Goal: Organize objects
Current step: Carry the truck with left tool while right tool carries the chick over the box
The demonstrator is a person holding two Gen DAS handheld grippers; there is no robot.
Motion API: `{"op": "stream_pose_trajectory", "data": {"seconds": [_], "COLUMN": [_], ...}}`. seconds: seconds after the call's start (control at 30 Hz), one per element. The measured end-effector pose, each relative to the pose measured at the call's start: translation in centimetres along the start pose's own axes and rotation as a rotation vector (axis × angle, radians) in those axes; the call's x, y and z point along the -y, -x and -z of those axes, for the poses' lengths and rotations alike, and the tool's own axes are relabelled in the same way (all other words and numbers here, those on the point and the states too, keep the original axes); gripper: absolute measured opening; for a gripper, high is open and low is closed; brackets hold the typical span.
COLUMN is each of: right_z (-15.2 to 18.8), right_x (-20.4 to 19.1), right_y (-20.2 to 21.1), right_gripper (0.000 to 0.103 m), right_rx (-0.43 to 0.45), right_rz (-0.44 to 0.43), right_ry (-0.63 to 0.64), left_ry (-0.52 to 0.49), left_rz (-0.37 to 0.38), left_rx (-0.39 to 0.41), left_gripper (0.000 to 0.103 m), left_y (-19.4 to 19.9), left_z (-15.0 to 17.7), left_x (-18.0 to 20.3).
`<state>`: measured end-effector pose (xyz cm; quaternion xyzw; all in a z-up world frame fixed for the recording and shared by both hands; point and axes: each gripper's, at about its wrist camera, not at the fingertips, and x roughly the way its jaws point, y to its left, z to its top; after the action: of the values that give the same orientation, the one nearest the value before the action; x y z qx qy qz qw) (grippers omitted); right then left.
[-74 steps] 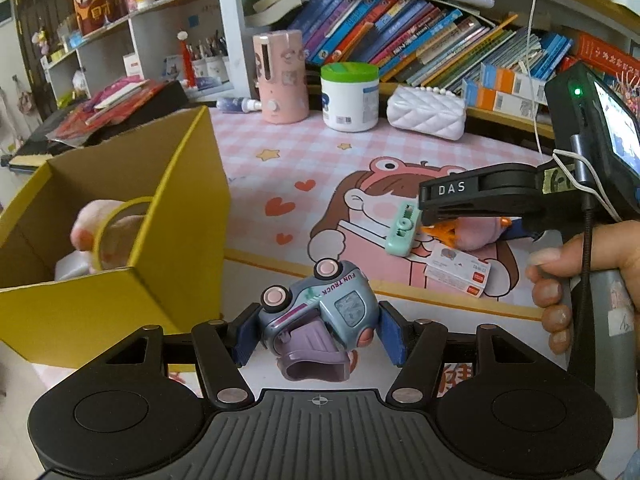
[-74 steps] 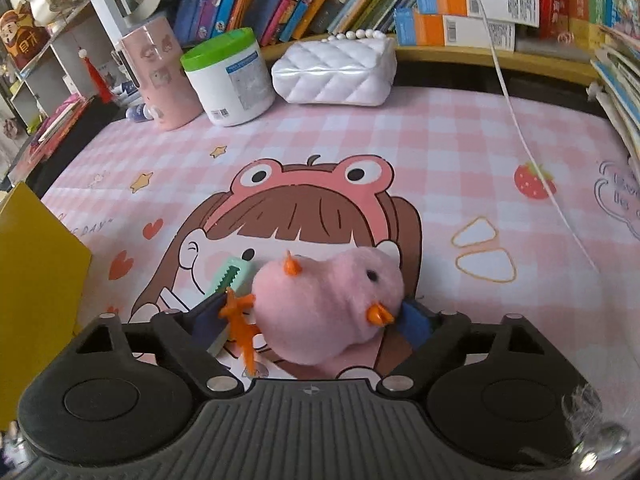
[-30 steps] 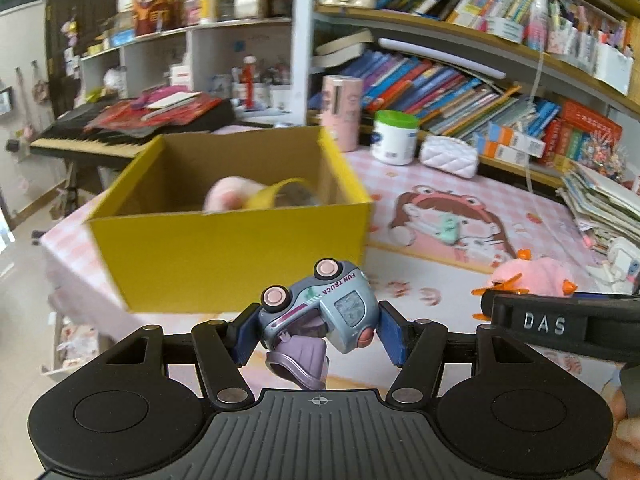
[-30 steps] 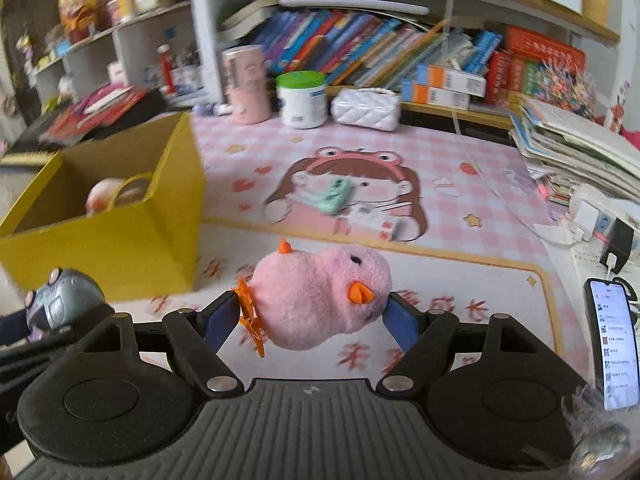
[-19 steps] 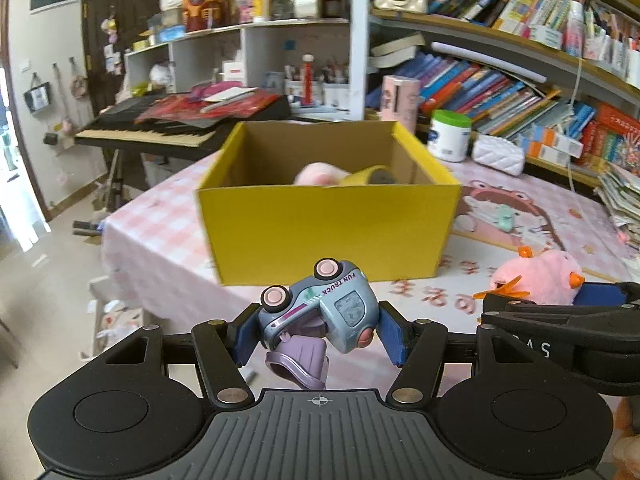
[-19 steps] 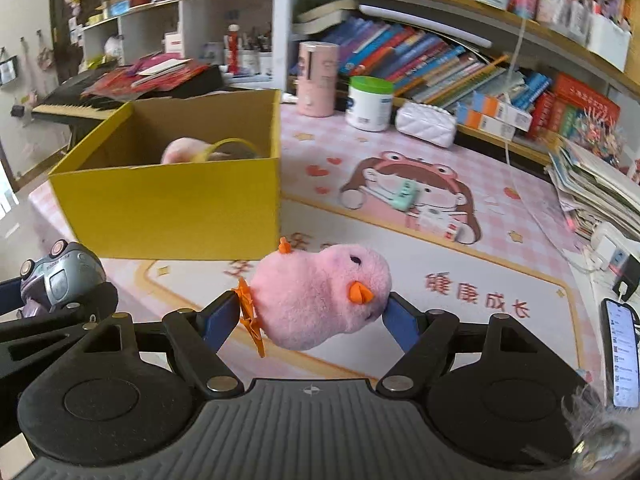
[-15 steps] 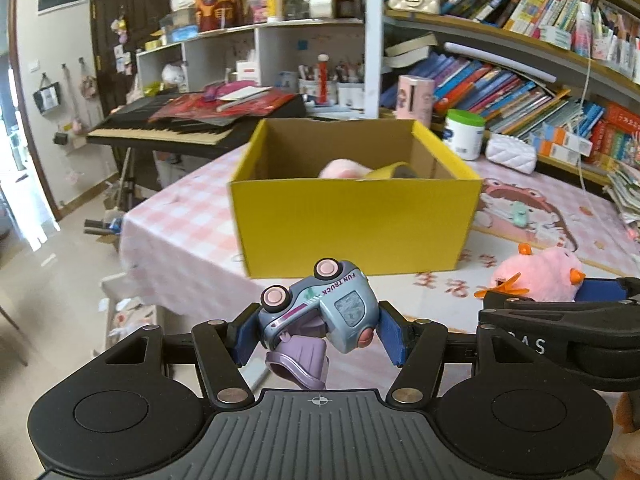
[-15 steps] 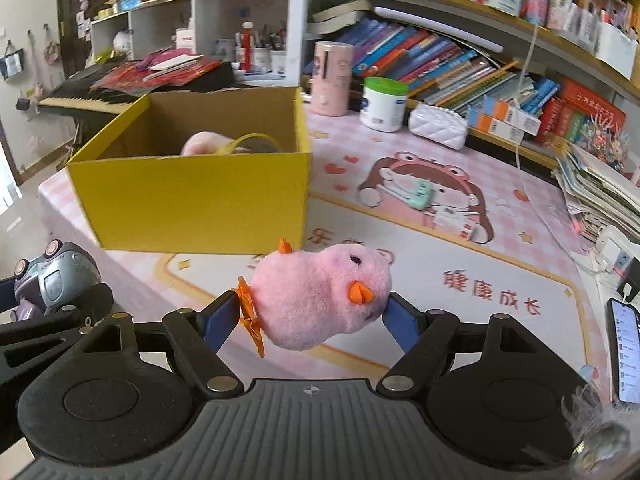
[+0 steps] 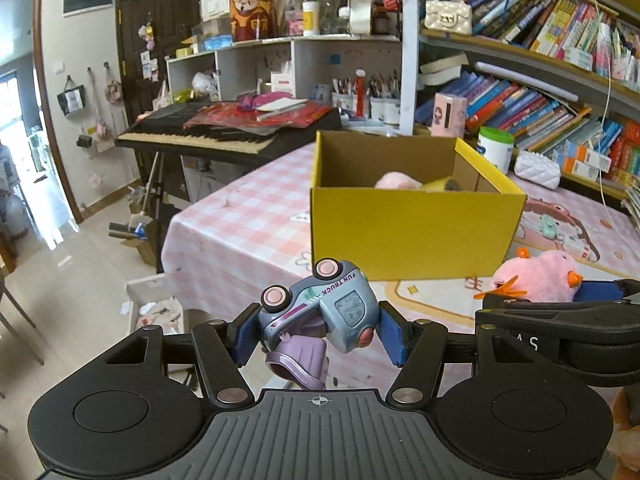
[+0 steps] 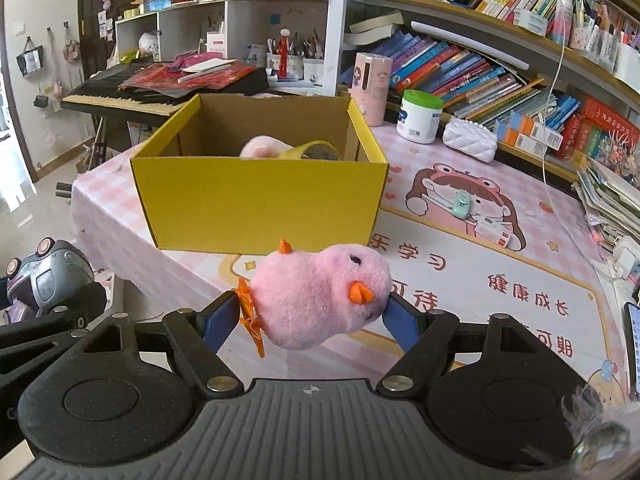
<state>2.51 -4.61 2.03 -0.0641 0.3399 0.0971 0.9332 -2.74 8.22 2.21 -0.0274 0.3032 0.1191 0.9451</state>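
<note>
Reading "FUN TRUCK" — toy truck (image 9: 320, 312) clamped in left gripper (image 9: 318, 334).

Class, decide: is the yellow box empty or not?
Not empty. The yellow box is open-topped, and a pink soft thing and a yellow ring show inside.

Squeezing a blue toy truck (image 9: 325, 309) in the left gripper (image 9: 316, 334), hanging near a yellow box (image 9: 412, 224).
</note>
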Motion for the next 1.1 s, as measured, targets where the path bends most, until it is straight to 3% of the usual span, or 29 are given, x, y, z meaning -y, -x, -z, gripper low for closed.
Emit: {"op": "stream_pose_trajectory", "data": {"seconds": [0.53,1.1], "right_z": [-6.4,-14.6], "right_x": [1.7,4.7], "right_y": [-1.1,-9.3], "right_gripper": [0.076,0.076], "right_rx": [0.115,0.146], "right_rz": [-0.011,-0.067], "right_ry": [-0.059,-0.055], "left_ry": [-0.011,-0.052], "left_rz": [0.008,-0.04], "left_rx": [0.142,0.13], "left_gripper": [0.061,0.061], "left_y": [-1.8,-10.0], "left_z": [-5.9,-11.0], "left_x": [0.9,4.7]}}
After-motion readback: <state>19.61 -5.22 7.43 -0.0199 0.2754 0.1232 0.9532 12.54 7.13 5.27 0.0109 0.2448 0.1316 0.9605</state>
